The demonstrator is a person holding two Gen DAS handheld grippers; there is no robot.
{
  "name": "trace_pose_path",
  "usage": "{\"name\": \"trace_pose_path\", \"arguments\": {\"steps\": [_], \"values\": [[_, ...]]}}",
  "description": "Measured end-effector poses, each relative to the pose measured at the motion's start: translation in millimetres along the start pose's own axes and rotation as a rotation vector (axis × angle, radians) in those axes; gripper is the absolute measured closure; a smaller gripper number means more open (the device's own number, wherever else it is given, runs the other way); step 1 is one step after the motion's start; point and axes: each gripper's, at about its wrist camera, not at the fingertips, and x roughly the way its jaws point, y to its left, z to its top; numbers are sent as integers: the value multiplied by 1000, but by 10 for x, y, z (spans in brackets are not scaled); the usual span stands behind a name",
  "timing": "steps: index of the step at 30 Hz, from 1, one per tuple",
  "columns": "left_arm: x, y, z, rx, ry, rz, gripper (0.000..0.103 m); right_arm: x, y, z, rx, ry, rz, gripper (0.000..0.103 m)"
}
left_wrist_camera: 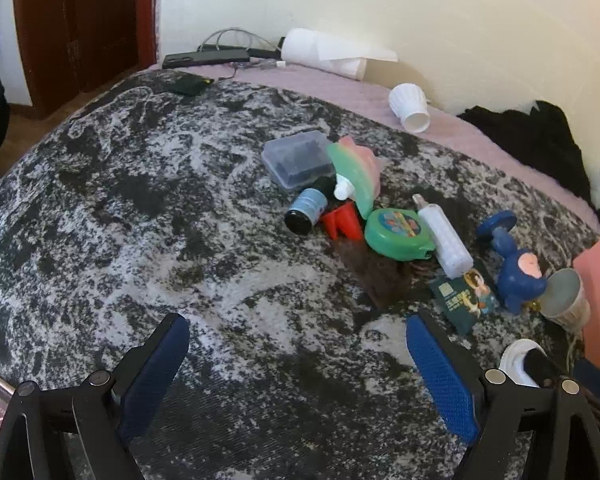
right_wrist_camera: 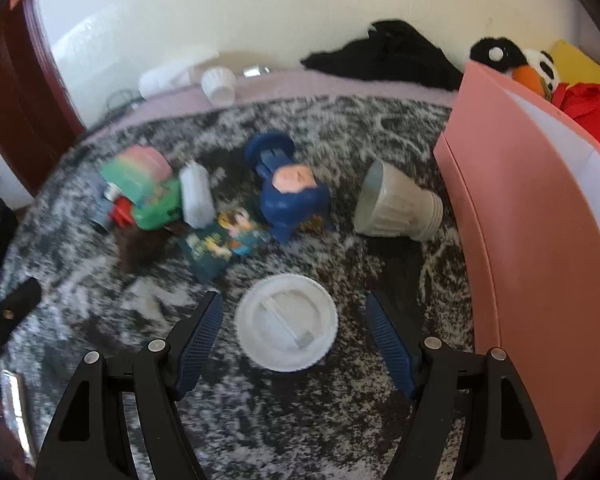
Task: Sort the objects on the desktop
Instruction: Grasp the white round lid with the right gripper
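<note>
Blue-padded right gripper (right_wrist_camera: pixel 294 334) stood with jaws spread wide around a round white plastic lid (right_wrist_camera: pixel 287 322) lying on the mottled grey-black blanket (right_wrist_camera: pixel 340 420), pads apart from it. Left gripper (left_wrist_camera: pixel 298 364) gaped empty.

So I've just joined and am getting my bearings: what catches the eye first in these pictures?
The bright heap of small things mid-blanket: a green round case leaning against a white ribbed bottle, with a blue figurine to their right. A white round lid lies between the open right gripper fingers, beside a pink box.
</note>
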Motion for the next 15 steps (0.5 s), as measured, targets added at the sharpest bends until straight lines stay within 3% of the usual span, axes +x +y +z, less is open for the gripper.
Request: {"name": "trace_pose_path", "arguments": {"steps": [8,9,11,15], "values": [[24,365,167,-69,-5,-23,11,347,48,-73,-41,88,-32,22],[30,420,184,-84,-5,-20,11,395,58,-84,-49,96,-26,23],[48,518,206,-116,-7,-11,11,449,81,-96,-73,89,-8,37],[95,627,242,-157,-15,11,11,378,98,-88,-102,54,22,37]]}}
